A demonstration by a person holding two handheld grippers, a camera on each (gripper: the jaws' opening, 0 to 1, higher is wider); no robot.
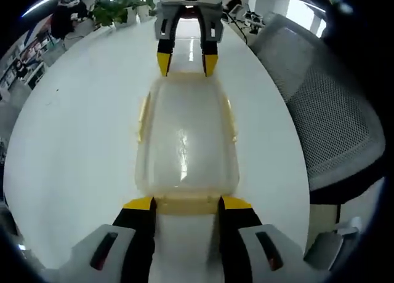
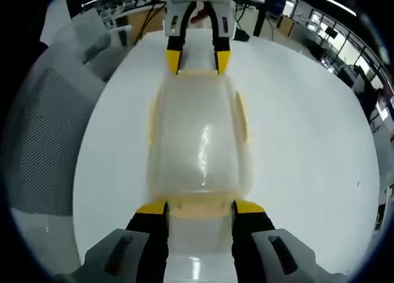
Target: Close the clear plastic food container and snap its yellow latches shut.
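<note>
At container (image 1: 186, 141) ends, hand-held grippers (image 1: 188, 203) agape.

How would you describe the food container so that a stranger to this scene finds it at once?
Start at the white round table beside the grey mesh chair. At its middle lies the clear plastic container, lid on, between two facing grippers. Its see-through body and pale yellow latches set it apart.

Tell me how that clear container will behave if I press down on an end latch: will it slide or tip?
The container looks empty and thin-walled, so it is probably light and may skate on the glossy white table. It sits low and wide, so tipping seems unlikely. With the left gripper and right gripper at opposite ends, pressing both together should steady it.
</note>
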